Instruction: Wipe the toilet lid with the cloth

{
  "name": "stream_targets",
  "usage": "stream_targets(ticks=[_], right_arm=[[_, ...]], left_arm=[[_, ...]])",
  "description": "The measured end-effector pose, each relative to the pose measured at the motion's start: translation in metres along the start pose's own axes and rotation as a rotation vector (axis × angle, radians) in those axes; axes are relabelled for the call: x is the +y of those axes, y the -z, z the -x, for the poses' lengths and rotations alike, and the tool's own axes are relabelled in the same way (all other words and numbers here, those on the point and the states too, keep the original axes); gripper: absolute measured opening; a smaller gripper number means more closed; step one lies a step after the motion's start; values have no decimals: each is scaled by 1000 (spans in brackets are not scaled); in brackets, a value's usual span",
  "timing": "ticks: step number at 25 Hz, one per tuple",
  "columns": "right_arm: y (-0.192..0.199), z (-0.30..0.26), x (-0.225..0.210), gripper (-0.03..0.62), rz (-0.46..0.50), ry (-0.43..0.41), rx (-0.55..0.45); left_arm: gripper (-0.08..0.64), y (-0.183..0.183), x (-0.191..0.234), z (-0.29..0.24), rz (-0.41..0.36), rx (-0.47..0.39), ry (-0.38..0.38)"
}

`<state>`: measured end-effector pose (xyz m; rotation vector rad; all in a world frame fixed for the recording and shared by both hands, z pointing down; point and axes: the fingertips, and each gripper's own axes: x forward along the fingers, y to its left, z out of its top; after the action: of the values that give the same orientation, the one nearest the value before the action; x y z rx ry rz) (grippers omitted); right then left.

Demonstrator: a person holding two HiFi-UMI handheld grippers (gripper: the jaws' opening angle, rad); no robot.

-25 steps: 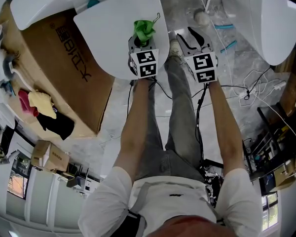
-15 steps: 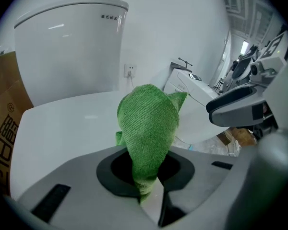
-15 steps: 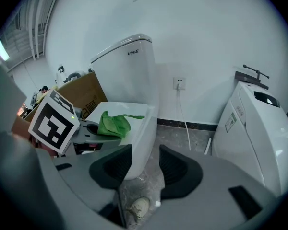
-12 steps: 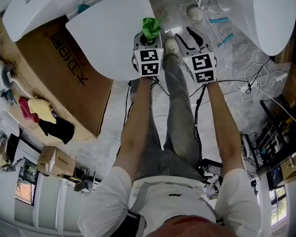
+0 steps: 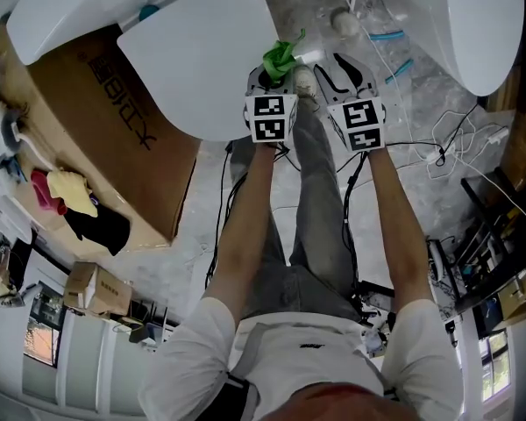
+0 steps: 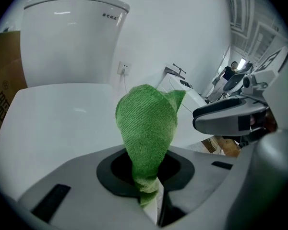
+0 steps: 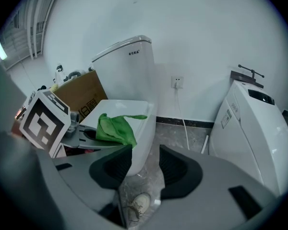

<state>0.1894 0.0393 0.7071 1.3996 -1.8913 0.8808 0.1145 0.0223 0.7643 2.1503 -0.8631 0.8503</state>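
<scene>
the jaws of the left gripper (image 6: 151, 195) are pinched shut on the lower end of the green cloth (image 6: 146, 128), which rises out of them as a bunched, ribbed cone with a loose corner flopping to the upper right of the left gripper view. it looks like a light, soft microfibre rag: it will crumple and fold rather than hold its shape, so a grip low on the bunch, as here, leaves the free part to drag over a surface, though a smaller wad would probably press flatter. the white toilet lid (image 6: 53, 119) spreads across the left and middle of that view behind the cloth, smooth and glossy, likely slippery under the rag; the cloth seems to stand clear of it rather than press on it, but contact cannot be told for sure. in the head view the cloth sits at the lid's right edge, near the top centre of the frame. the right gripper (image 7: 145, 166) has its jaws apart with nothing between them; through the gap show the grey floor (image 7: 175, 128) and a shoe (image 7: 138, 202). farther out, the toilet tank (image 6: 67, 37) stands at upper left and a cardboard box (image 5: 114, 121) lies left of the bowl.
</scene>
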Motion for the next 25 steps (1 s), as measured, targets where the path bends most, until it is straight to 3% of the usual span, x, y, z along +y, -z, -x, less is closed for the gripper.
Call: stream_targets(ticks=[13,25], right_arm=[[19,-6,55,193,77,-64,65],[3,-28,123,192,168,-152,76]], left_arm=[[83,40,59,39,48,17,-78],[83,74,122,90,111,6,-162]])
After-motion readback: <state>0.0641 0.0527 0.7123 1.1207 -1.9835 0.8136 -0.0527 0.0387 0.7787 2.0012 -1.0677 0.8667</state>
